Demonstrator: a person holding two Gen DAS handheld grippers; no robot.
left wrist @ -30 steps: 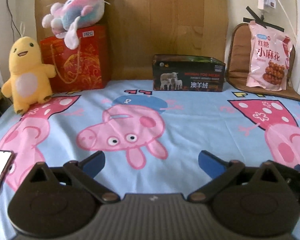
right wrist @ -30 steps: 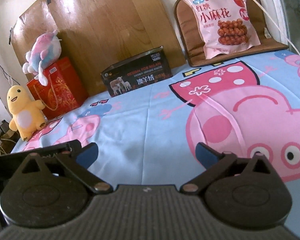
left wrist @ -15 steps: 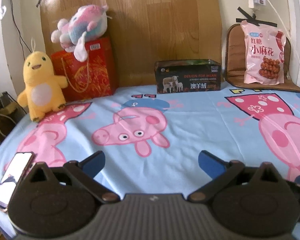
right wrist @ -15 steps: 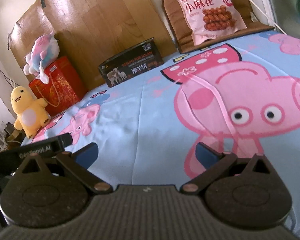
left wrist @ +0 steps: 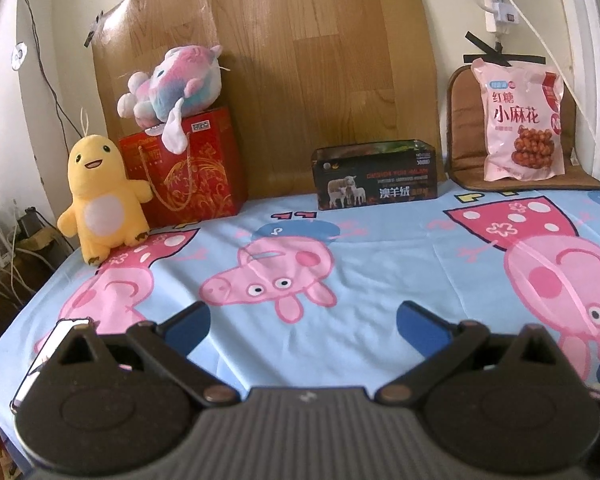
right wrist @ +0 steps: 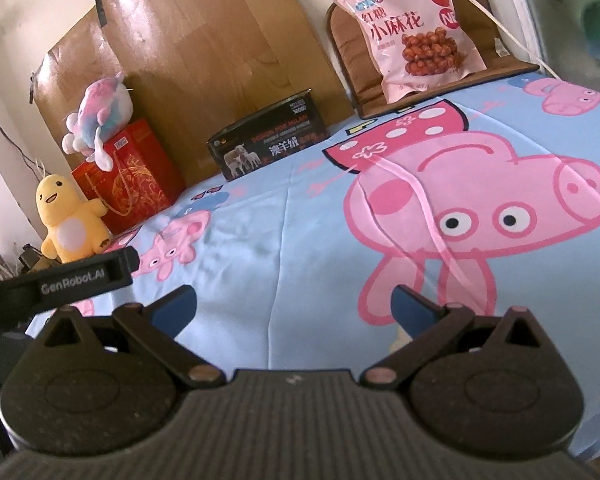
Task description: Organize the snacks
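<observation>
A pink snack bag [left wrist: 520,124] leans on a brown cushion [left wrist: 464,120] at the back right; it also shows in the right wrist view [right wrist: 412,32]. A black open box [left wrist: 374,180] with sheep pictures stands at the back centre, also in the right wrist view [right wrist: 268,140]. My left gripper [left wrist: 304,326] is open and empty over the near part of the bed. My right gripper [right wrist: 294,306] is open and empty, far from the bag.
A yellow plush duck [left wrist: 98,196], a red gift bag [left wrist: 188,172] and a pink-blue plush toy [left wrist: 172,84] stand at the back left. A phone [left wrist: 50,354] lies at the near left edge. The blue cartoon-pig sheet [left wrist: 380,264] covers the bed. The left gripper's body [right wrist: 56,280] shows in the right view.
Both grippers have pulled back and risen, so the box, bag and toys look farther away. Both stay open and empty.
</observation>
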